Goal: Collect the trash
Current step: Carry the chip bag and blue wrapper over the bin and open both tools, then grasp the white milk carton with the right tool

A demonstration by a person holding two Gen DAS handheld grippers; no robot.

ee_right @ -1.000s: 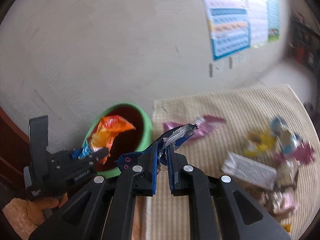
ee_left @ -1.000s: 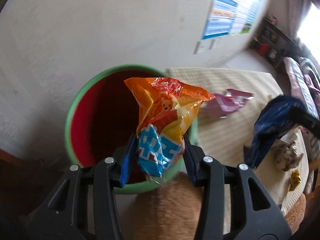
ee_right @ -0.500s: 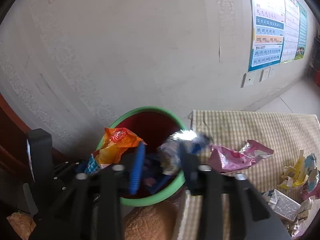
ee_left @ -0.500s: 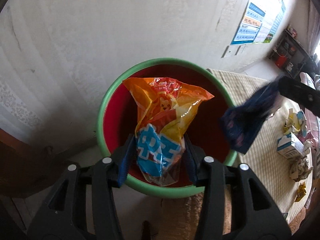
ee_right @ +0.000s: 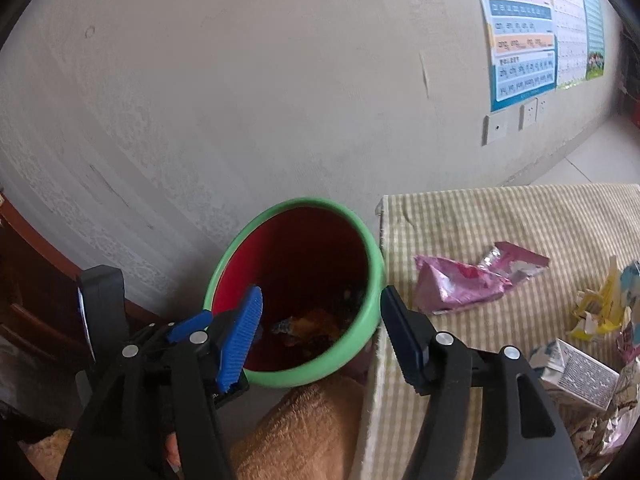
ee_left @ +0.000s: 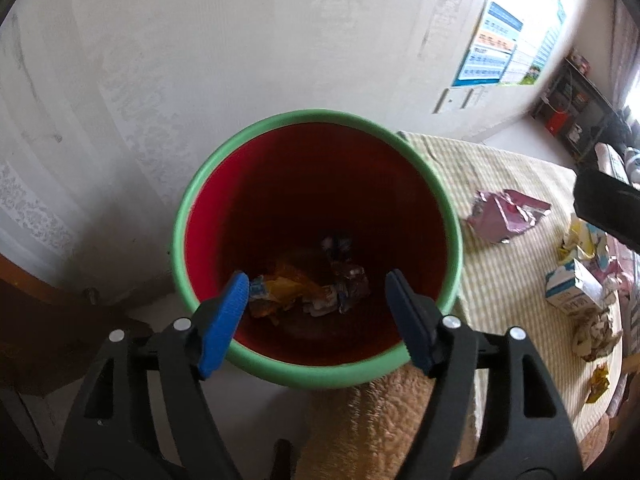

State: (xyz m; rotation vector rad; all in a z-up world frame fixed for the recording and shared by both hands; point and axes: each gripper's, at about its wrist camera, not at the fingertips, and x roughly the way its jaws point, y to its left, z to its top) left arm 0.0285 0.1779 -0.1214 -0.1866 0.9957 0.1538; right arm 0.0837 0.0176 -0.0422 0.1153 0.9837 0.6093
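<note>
While both grippers hang spread wide and empty over the green-rimmed bin (ee_left: pixel 256 364), we note our right gripper (ee_right: pixel 320 336) sits nearer the pink wrapper (ee_right: pixel 460 284) — lying rightward on the checked cloth (ee_right: pixel 460 216), long axis across; left gripper (ee_left: pixel 316 312) farther.

My left black plastic clamp-style gripper (ee_left: pixel 316 296) carries ribbed blue finger pads (ee_left: pixel 224 324) and silver rivets. My right black gripper (ee_right: pixel 320 328) matches it.
</note>
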